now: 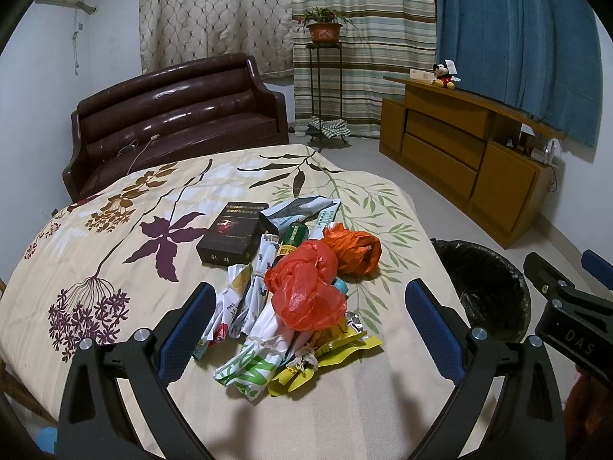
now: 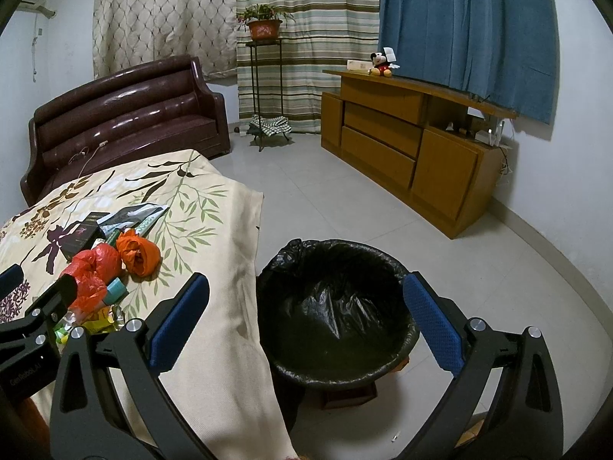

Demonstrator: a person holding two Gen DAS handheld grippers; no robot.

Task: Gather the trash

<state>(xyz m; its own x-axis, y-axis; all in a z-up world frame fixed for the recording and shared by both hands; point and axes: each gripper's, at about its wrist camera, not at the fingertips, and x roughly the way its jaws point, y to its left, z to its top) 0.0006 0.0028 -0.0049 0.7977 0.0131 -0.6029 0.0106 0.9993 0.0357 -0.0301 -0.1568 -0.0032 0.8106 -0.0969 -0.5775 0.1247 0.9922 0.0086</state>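
Observation:
A pile of trash lies on the floral cloth (image 1: 115, 230): a red plastic bag (image 1: 306, 287), an orange bag (image 1: 354, 251), a dark box (image 1: 231, 235), a green can (image 1: 293, 235), white and green wrappers (image 1: 253, 370) and a yellow wrapper (image 1: 337, 349). My left gripper (image 1: 310, 306) is open and empty, hovering over the near end of the pile. My right gripper (image 2: 306, 306) is open and empty above the bin with a black liner (image 2: 337, 306), which stands beside the table. The red bag (image 2: 94, 272) and orange bag (image 2: 138, 251) also show in the right wrist view.
A brown leather sofa (image 1: 180, 115) stands behind the table. A wooden cabinet (image 1: 459, 145) with a Mickey toy (image 1: 444, 73) lines the right wall. A plant stand (image 1: 325, 76) stands by the curtains. The floor (image 2: 345, 199) is light tile.

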